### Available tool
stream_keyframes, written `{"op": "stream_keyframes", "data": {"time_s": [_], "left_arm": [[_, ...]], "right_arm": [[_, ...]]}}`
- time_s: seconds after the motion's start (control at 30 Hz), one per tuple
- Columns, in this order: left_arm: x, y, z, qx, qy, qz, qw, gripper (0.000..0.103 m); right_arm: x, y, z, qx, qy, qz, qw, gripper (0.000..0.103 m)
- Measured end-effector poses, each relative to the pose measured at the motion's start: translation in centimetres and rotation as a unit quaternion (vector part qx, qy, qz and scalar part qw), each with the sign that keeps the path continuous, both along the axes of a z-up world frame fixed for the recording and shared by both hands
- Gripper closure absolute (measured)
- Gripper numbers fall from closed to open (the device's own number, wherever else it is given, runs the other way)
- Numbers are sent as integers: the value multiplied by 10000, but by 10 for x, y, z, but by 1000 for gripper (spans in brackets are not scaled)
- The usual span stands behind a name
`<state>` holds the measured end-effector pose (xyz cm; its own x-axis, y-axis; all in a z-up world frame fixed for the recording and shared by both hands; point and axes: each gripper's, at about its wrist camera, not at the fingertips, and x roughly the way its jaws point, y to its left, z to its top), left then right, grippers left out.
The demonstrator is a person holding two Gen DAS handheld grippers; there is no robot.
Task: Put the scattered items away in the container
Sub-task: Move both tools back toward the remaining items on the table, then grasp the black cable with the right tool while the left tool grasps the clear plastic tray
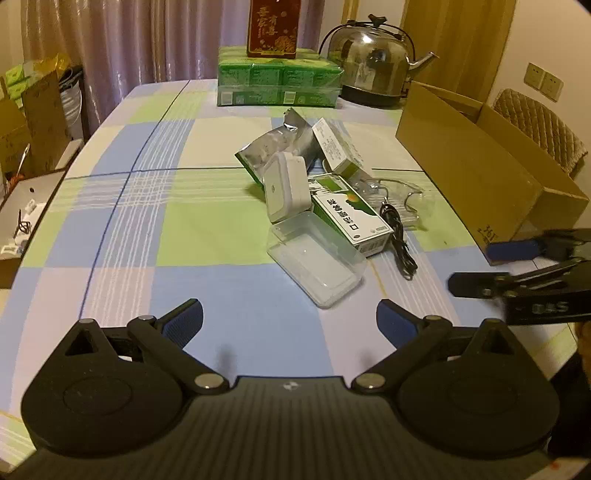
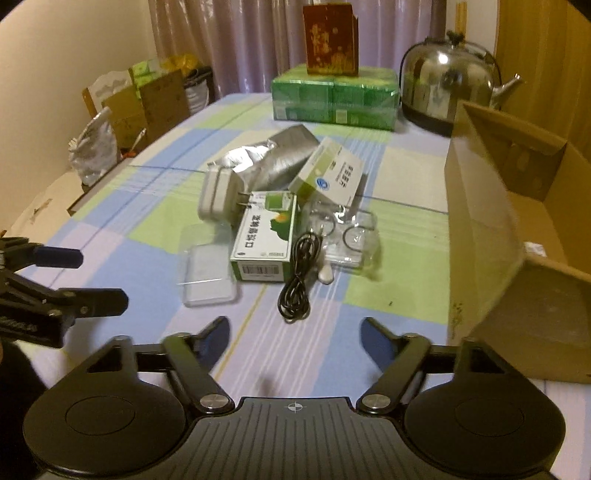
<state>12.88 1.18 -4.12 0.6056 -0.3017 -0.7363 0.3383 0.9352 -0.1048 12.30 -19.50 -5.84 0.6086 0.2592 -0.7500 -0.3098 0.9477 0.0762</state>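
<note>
A heap of items lies mid-table: a clear plastic case (image 1: 317, 264) (image 2: 207, 266), a white charger (image 1: 286, 186) (image 2: 218, 197), a green-and-white medicine box (image 1: 351, 214) (image 2: 266, 240), a second white box (image 1: 338, 147) (image 2: 327, 171), a silver foil pouch (image 1: 280, 142) (image 2: 273, 158), a coiled black cable (image 1: 400, 240) (image 2: 297, 280) and a clear blister pack (image 1: 402, 197) (image 2: 343, 236). The open cardboard box (image 1: 476, 170) (image 2: 480, 229) stands to the right. My left gripper (image 1: 290, 321) (image 2: 99, 277) is open, short of the clear case. My right gripper (image 2: 295, 334) (image 1: 469, 266) is open, just short of the cable.
At the table's far end a red box (image 1: 273, 27) stands on green tissue packs (image 1: 277, 83), beside a steel kettle (image 1: 373, 62). Cardboard boxes and bags (image 2: 147, 99) stand on the floor to the left. A padded chair back (image 1: 543, 129) rises behind the cardboard box.
</note>
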Motion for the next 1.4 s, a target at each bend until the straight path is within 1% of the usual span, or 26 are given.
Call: {"op": "stream_keyframes", "data": {"time_s": [0.1, 0.2, 0.23, 0.33, 0.4, 0.5, 0.63, 0.67, 0.7, 0.93, 1.07, 1.17, 1.27, 1.3, 1.33, 1.37, 1.4], "left_arm": [[7, -3, -5, -75, 42, 54, 9999, 5], [14, -6, -8, -157, 81, 90, 9998, 5], [16, -8, -10, -165, 79, 95, 9998, 5], [19, -10, -12, -157, 46, 137, 9998, 5], [21, -9, -14, -196, 25, 167, 9997, 5], [24, -8, -17, -209, 55, 203, 9996, 5], [28, -8, -20, -254, 128, 223, 9993, 5], [29, -9, -20, -257, 138, 228, 9993, 5], [30, -10, -21, -256, 148, 225, 9993, 5], [39, -25, -26, -276, 205, 193, 9992, 5], [47, -43, -31, -234, 223, 183, 9993, 5], [53, -56, -36, -120, 225, 203, 9995, 6], [58, -65, -42, 23, 263, 291, 9992, 13], [59, -67, -45, 86, 288, 302, 9991, 21], [59, -68, -47, 167, 310, 303, 9989, 34], [58, -68, -47, 222, 303, 300, 9988, 35], [55, -66, -46, 254, 265, 292, 9989, 40]], "right_arm": [[16, 2, -10, 18, 72, -33, 10000, 47], [29, 5, -17, 59, 87, -34, 9999, 53], [32, 6, -19, 64, 88, -22, 9999, 54], [42, 10, -24, 47, 94, 16, 9999, 61], [48, 12, -28, 17, 110, 33, 9999, 71], [55, 13, -33, 3, 126, 52, 9999, 75], [62, 15, -38, -18, 130, 80, 9999, 76], [63, 15, -39, -24, 132, 80, 9999, 79], [63, 16, -40, -38, 132, 76, 9999, 85], [53, 10, -36, -60, 127, 60, 9999, 87], [42, 1, -33, -33, 105, -28, 9999, 88], [37, -4, -32, -26, 127, -51, 9999, 89], [33, -6, -32, -71, 131, -37, 9999, 89], [32, -7, -32, -92, 125, -25, 9999, 89], [31, -8, -32, -105, 116, -13, 9999, 89], [29, -8, -31, -125, 104, 0, 9999, 89], [28, -8, -30, -143, 93, 14, 9999, 90]]}}
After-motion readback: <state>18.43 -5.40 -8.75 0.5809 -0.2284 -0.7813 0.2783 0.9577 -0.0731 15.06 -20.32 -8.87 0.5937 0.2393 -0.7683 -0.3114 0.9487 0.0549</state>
